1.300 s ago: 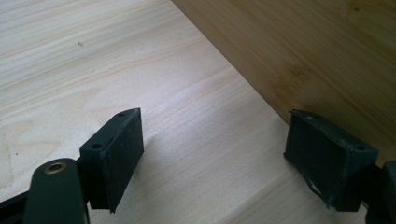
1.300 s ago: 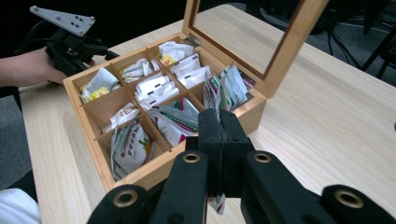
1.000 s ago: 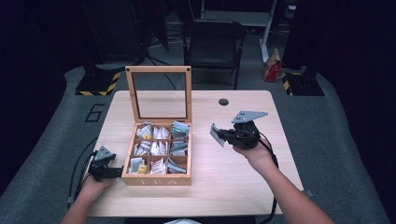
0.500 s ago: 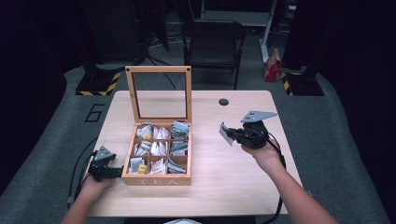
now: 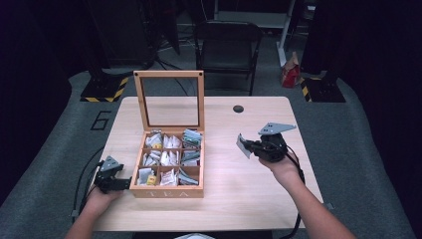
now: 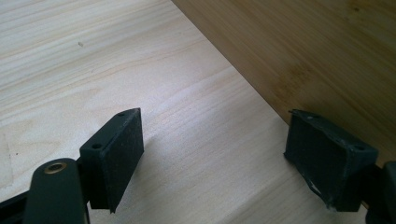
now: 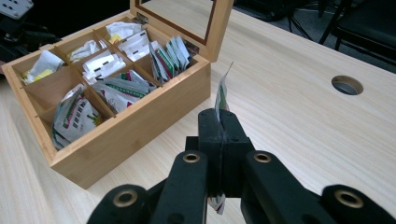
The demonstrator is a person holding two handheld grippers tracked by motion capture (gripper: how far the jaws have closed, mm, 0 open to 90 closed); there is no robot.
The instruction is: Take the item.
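A wooden tea box with its glass lid upright stands on the table, its compartments holding several tea packets. My right gripper hovers to the right of the box, shut on a thin tea packet that stands edge-on between the jaws. My left gripper rests open on the table at the box's front left corner, its jaws wide apart with nothing between them; one pad sits close to the box's wooden side.
A round cable hole is in the table behind my right gripper. A black chair stands beyond the far edge. Bare tabletop lies between the box and my right hand.
My right gripper has carried the tea packet a little to the right and down, away from the box. The left hand has stayed put.
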